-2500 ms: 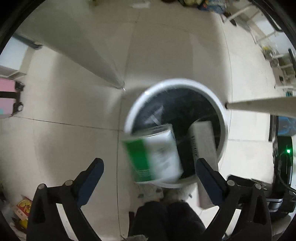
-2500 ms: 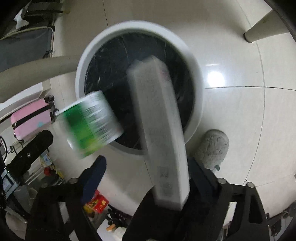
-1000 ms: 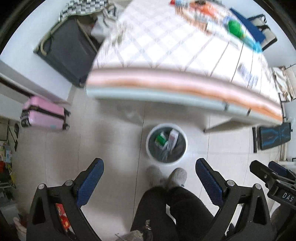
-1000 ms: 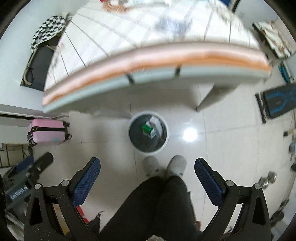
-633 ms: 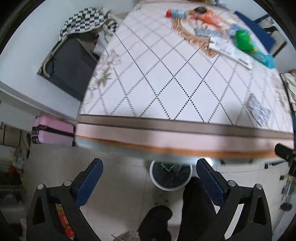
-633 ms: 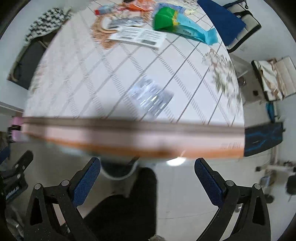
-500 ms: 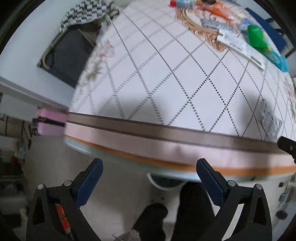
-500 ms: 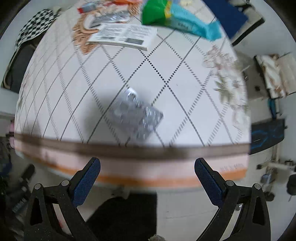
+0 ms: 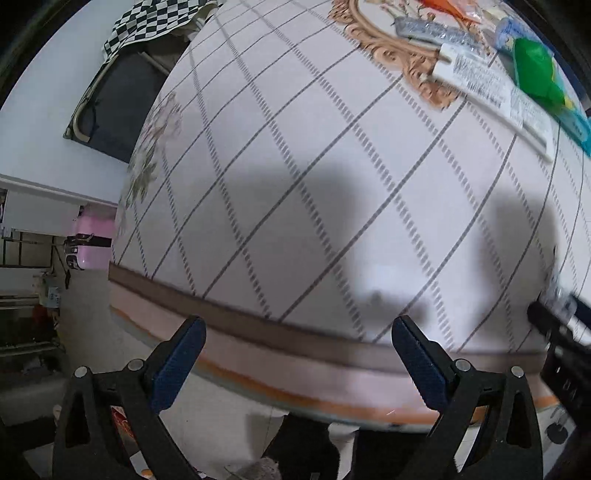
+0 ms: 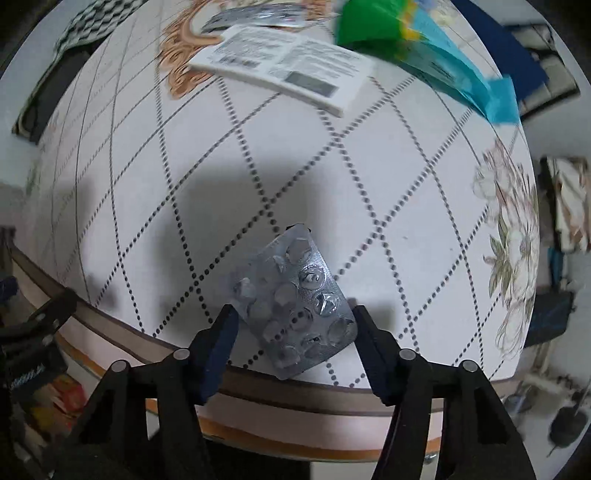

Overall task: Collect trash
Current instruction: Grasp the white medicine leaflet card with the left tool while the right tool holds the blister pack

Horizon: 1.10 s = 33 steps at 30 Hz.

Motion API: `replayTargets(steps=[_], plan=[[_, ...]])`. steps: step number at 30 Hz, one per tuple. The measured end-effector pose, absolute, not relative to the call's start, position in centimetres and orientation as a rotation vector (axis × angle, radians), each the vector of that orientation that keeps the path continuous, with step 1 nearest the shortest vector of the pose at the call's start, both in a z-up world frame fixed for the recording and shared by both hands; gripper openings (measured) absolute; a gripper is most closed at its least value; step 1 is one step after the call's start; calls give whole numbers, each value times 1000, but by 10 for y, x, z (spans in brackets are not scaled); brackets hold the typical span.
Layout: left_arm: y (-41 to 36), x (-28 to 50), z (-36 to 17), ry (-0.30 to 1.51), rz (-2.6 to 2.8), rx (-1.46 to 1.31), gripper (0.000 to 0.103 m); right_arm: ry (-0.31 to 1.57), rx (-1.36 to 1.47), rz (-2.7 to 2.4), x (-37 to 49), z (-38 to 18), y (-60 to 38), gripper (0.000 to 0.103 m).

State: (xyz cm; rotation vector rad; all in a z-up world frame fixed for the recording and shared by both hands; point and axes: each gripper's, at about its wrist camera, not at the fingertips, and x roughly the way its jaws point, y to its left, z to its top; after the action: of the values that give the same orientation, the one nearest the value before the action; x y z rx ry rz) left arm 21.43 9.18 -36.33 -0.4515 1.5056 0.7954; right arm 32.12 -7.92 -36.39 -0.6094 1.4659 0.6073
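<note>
Overhead, diamond-checked tablecloth (image 9: 295,155), pink suitcase (image 9: 92,242).

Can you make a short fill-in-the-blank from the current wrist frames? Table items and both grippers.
1. The right gripper is closing around a silver ____ pack near the table edge.
2. The left gripper has ____ between its fingers.
3. Farther back, the green wrapper lies beside a flat ____ box.
4. The tablecloth pattern is a dotted ____ grid.

Missing words: blister; nothing; white; diamond
</note>
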Motion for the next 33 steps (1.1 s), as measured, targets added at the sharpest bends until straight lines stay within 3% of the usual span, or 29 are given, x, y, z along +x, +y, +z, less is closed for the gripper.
replayTargets(steps=[3, 10, 19, 23, 31, 33], plan=[[98, 241, -356, 1493, 776, -505, 103, 1500, -465, 541, 351, -351, -100, 63], [137, 326, -366, 1423, 734, -955, 102, 1520, -186, 283, 451, -334, -150, 64], [167, 403, -412, 1404, 825, -1317, 102, 1503, -102, 120, 529, -342, -173, 66], [164, 422, -410, 1477, 865, -1183, 93, 1500, -116, 130, 546, -355, -139, 66], [95, 403, -391, 1642, 531, -305, 93, 1548, -184, 259, 520, -367, -126, 66], [89, 384, -391, 1635, 509, -247, 95, 1552, -230, 288, 510, -369, -128, 66]])
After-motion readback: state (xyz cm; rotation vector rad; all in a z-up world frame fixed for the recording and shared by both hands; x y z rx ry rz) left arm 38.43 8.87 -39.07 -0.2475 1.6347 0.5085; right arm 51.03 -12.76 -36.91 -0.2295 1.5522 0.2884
